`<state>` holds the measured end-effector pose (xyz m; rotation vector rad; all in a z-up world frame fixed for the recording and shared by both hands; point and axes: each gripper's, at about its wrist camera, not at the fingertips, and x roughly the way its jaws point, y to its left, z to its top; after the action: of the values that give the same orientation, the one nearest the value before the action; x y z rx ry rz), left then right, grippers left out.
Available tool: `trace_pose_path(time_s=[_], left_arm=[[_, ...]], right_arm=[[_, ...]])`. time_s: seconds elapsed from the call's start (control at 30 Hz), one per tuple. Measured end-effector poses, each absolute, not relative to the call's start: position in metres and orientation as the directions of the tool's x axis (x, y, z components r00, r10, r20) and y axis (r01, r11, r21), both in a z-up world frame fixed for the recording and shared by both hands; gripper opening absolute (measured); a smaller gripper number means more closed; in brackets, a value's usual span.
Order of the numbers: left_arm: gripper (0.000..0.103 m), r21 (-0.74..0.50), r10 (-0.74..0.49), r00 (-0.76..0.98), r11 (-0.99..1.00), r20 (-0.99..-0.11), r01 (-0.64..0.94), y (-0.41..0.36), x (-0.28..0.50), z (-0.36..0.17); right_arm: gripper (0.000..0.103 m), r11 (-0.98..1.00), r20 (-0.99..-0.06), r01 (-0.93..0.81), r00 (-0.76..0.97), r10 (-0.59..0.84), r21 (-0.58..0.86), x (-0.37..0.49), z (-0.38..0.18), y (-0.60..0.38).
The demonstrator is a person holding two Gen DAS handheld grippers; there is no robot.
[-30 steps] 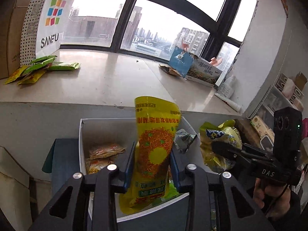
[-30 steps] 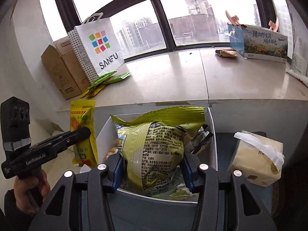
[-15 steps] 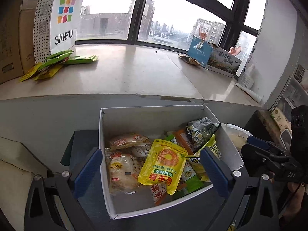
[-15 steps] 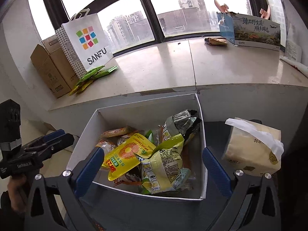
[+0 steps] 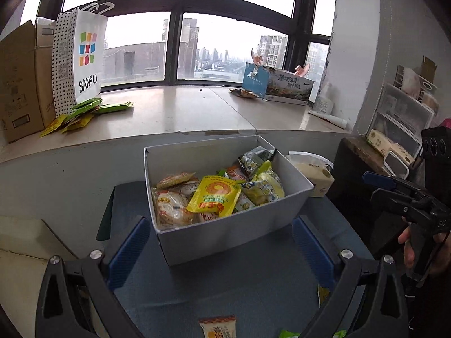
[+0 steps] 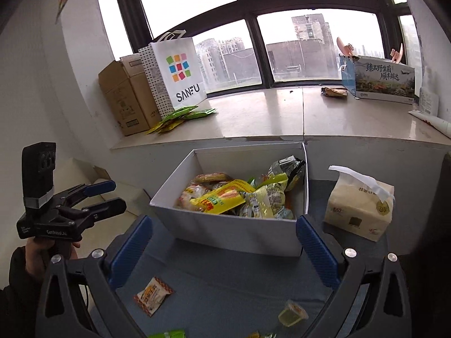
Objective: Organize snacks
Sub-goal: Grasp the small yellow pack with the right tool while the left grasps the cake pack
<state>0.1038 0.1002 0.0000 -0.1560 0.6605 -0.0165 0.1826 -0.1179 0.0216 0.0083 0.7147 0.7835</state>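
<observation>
Filling the middle of a blue-grey table [image 6: 225, 281], a white box [image 6: 239, 233] holds piled snacks. Both grippers hang empty, jaws just opened wide. Nearest the right gripper [image 6: 222, 250], a small orange packet [image 6: 152, 295] lies below-left, angled diagonally.

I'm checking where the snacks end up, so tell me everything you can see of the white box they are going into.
The white box is an open-topped rectangular carton, seemingly thin cardboard, with plain white walls and no lid in view. It stands upright on the blue-grey surface, close below the window ledge. Inside lies a loose heap of snack packets, a yellow packet on top. A tissue pack stands beside it; whether they touch is unclear. No gripper touches it.
</observation>
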Motion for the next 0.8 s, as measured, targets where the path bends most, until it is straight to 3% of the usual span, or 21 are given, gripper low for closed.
trace_pose_path(time_s=[0.23, 0.43, 0.67, 0.8], left_arm=[[0.103, -0.210, -0.100, 0.822, 0.977, -0.561, -0.025, 0.076, 0.028, -0.011], [0.103, -0.207, -0.122, 0.792, 0.978, -0.598, -0.006, 0.058, 0.000, -0.029], [0.103, -0.219, -0.126, 0.768, 0.976, -0.627, -0.018, 0.057, 0.000, -0.041], [0.103, -0.207, -0.118, 0.770, 0.978, -0.627, -0.018, 0.057, -0.001, -0.038]], right_arm=[[0.103, 0.727, -0.562, -0.648, 0.523, 0.641, 0.227, 0.106, 0.008, -0.165], [0.103, 0.766, -0.594, -0.620, 0.555, 0.582, 0.170, 0.060, -0.016, -0.198], [0.103, 0.768, -0.668, -0.598, 0.478, 0.570, 0.228, 0.073, -0.053, -0.197], [0.103, 0.782, -0.736, -0.596, 0.445, 0.510, 0.181, 0.084, -0.081, -0.178]])
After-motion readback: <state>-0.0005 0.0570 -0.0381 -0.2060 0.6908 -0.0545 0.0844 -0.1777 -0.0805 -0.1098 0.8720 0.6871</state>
